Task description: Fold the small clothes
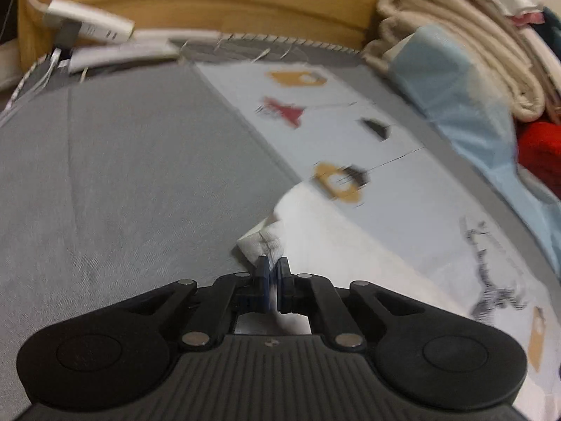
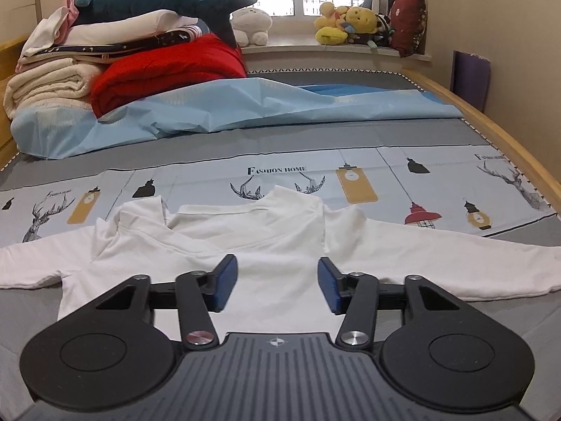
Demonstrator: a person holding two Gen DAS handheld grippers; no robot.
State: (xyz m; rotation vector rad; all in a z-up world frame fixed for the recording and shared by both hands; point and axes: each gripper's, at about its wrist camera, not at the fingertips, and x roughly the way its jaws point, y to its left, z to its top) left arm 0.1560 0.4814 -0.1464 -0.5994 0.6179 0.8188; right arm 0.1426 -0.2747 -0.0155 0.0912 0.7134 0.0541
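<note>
A white shirt (image 2: 266, 245) lies flat on the printed sheet (image 2: 385, 168) of a bed, both sleeves spread out. The left gripper (image 1: 272, 273) pinches a sleeve cuff (image 1: 261, 244), jaws clamped on it. The right gripper (image 2: 277, 282) hangs over the shirt's body, jaws apart. Folded blankets (image 2: 52, 84) sit behind.

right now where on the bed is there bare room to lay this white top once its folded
Bare grey sheet left of the printed cloth, up to the white chargers by the headboard. A grey strip also runs between the printed cloth and the blue sheet. Crowded: the blanket stack and red quilt.
</note>
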